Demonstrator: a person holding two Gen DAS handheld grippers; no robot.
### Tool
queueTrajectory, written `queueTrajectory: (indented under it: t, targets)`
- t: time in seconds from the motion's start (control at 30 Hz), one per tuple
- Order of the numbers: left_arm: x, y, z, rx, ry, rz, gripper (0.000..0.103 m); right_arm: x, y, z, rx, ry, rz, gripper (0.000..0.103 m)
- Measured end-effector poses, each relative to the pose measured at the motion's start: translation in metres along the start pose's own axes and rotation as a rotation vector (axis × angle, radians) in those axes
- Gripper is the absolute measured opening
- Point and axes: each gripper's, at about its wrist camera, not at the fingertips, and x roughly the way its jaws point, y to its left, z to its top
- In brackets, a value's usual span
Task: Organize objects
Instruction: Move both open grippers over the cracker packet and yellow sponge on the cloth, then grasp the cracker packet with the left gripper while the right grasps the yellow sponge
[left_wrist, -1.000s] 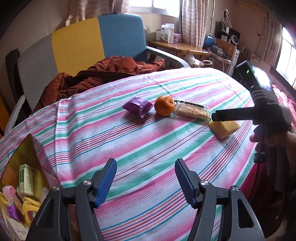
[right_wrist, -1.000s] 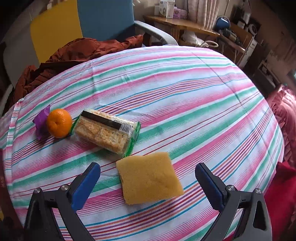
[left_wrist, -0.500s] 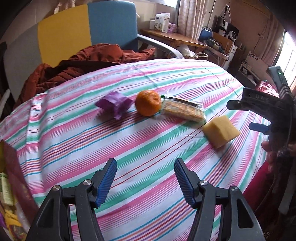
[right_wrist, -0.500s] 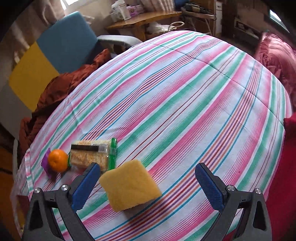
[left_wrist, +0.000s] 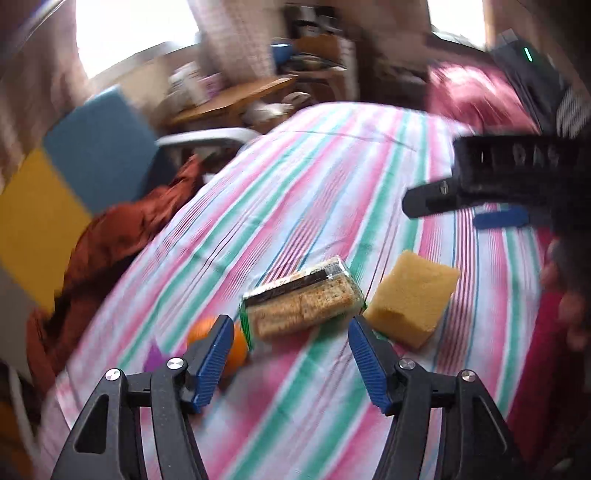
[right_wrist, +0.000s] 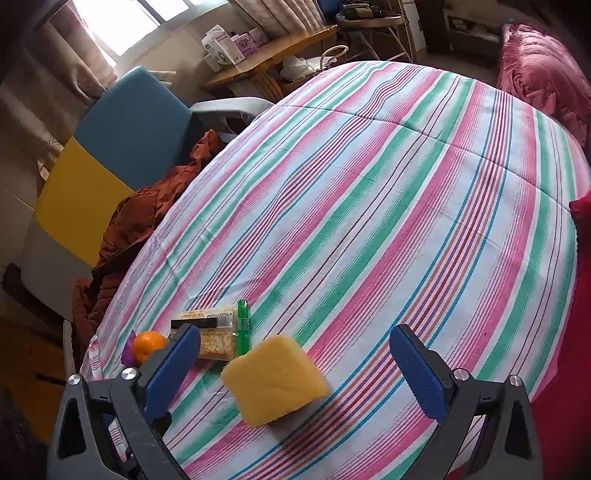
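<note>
The left claw (left_wrist: 290, 350) has swung across from the purple packet side toward the crackers (left_wrist: 301, 302), rolling clockwise, its jaws apart and empty.

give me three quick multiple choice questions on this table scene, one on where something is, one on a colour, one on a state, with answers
1. What lies between the orange and the sponge?
A. cracker pack
B. cup
C. book

2. What colour is the sponge?
A. green
B. yellow
C. white

3. How is the right tool?
A. shut on the sponge
B. shut on the orange
C. open, holding nothing

Answers:
1 A: the cracker pack sits in the row between them.
2 B: its top is plainly yellow.
3 C: its blue pads stand wide apart, clear of the sponge.
</note>
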Motion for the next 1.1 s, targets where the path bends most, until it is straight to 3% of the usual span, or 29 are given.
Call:
queueTrajectory:
  t: [0.1, 0.2, 0.4, 0.6, 0.73, 1.1]
  targets:
    - [0.018, -0.001, 0.007, 0.129, 0.052, -0.022, 0.069, 0.002, -0.004, 0.002, 0.023, 0.015, 0.027, 0.103]
    - [0.039, -0.006, 0.011, 0.218, 0.106, -0.07, 0.078, 0.007, -0.002, 0.002, 0.018, 0.036, 0.049, 0.103]
    - [0.069, -0.009, 0.014, 0.272, 0.141, -0.116, 0.081, 0.008, -0.005, 0.002, 0.027, 0.048, 0.083, 0.103]
    - [0.085, -0.001, 0.029, 0.167, 0.133, -0.191, 0.082, 0.012, -0.005, 0.003, 0.026, 0.061, 0.092, 0.103]
    - [0.084, 0.0, 0.027, 0.069, 0.122, -0.25, 0.056, 0.011, -0.011, 0.005, 0.046, 0.055, 0.086, 0.103]
    - [0.041, -0.011, -0.026, -0.199, 0.121, -0.166, 0.052, 0.015, -0.014, 0.008, 0.046, 0.058, 0.056, 0.103]
